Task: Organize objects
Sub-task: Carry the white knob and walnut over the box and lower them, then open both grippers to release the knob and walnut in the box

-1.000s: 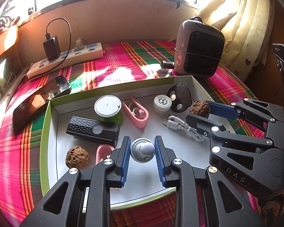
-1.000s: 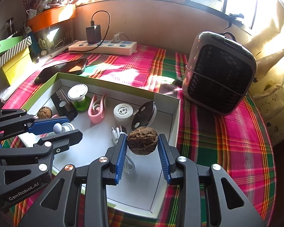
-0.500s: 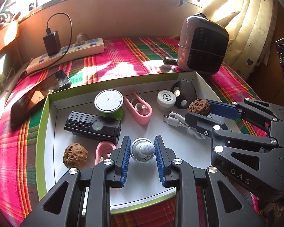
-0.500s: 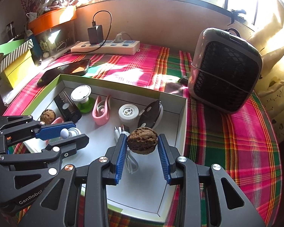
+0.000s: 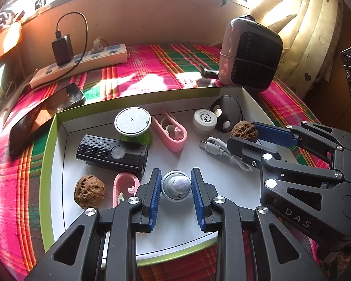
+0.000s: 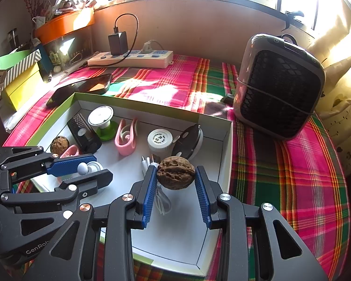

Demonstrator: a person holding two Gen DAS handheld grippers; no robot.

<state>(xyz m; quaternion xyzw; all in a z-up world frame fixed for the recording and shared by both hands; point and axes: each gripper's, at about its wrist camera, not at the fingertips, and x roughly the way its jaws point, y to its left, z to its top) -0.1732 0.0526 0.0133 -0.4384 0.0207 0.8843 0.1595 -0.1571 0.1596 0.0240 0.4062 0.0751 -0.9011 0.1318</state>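
The walnut (image 6: 176, 172) sits pinched between the blue pads of the right gripper (image 6: 176, 185), held clear above the white floor of the green-rimmed tray (image 6: 138, 103), over its right half, w/ the white USB cable (image 6: 160, 199) directly underneath. The left gripper (image 5: 176, 187) is pressed onto a small grey-white knobbed gadget (image 5: 176, 184), prob. a suction-type holder, near the tray's front edge; can't tell if it's lifted or resting on the floor. A 2nd walnut (image 5: 89, 194) lies in the front-left corner, beside a pink clip (image 5: 125, 188) and the black speaker-like box (image 5: 112, 152). Further back: round white-topped stand on green base (image 5: 132, 124), another pink clip (image 5: 172, 133), white capped jar (image 5: 204, 122), black disc (image 5: 225, 113). Outside the tray: phone (image 5: 44, 114), power strip (image 5: 82, 64), small heater (image 5: 250, 53) on the plaid cloth (image 6: 292, 164). Judgement: both hands look mid-carry, so the job is placement. To do it well, keep the walnut grip firm since it's round and will roll; lower it onto bare floor away from the cable, ideally near its twin, and release only once it's touching. Keep the two grippers apart since they're close.
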